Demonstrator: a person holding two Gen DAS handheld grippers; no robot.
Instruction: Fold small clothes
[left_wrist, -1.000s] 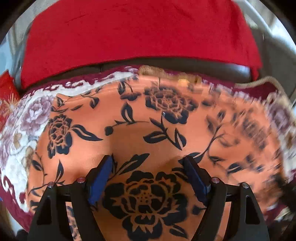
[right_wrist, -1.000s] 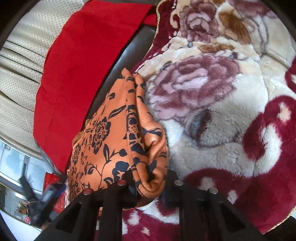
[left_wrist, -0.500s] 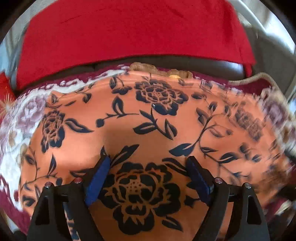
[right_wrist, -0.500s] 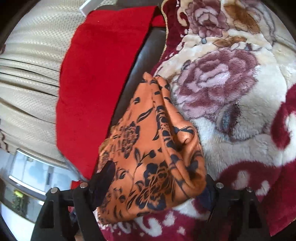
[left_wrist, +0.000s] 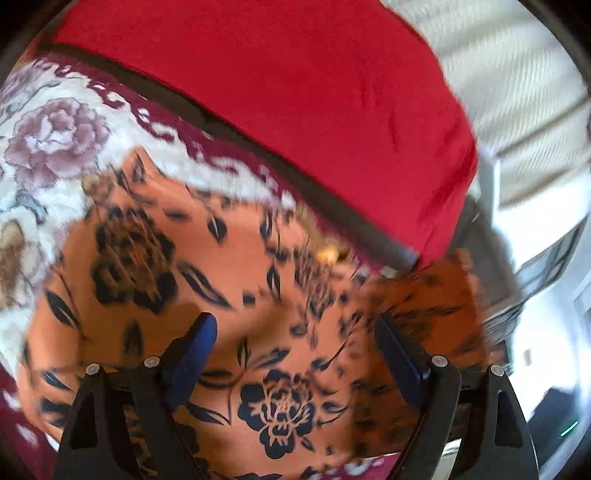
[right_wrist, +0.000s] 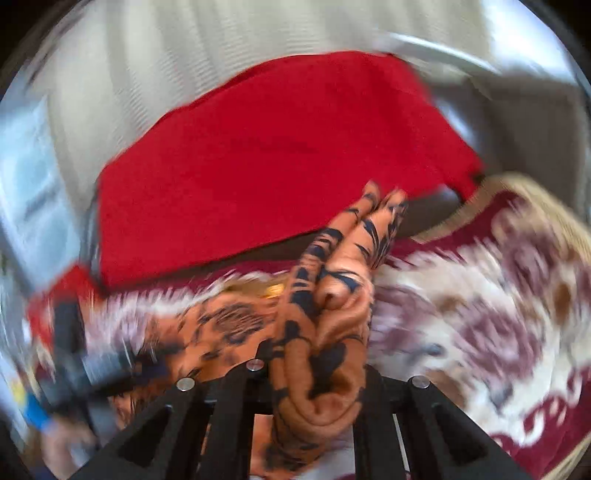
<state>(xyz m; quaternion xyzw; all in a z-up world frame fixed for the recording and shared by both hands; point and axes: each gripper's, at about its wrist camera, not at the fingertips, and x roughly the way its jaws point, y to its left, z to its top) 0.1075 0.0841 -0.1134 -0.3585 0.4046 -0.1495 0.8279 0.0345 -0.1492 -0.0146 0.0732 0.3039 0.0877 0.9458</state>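
Right wrist view: the right tongs (right_wrist: 317, 373) are clamped on a bunch of cloth (right_wrist: 325, 332) (half a second ago they were apart). Left tongs (left_wrist: 295, 354) stay wide apart above the cloth (left_wrist: 229, 280) on the blanket (left_wrist: 48, 155). The fold has started.

In the right wrist view, the fingers of the right gripper (right_wrist: 317, 373) are covered by the bunched orange floral garment (right_wrist: 325, 332), whose lower end is cut off by the frame edge. The floral blanket (right_wrist: 498, 314) and a dark object at far left (right_wrist: 70, 354) are smeared by motion blur. In the left wrist view, the garment's right part (left_wrist: 424, 295) is blurred.
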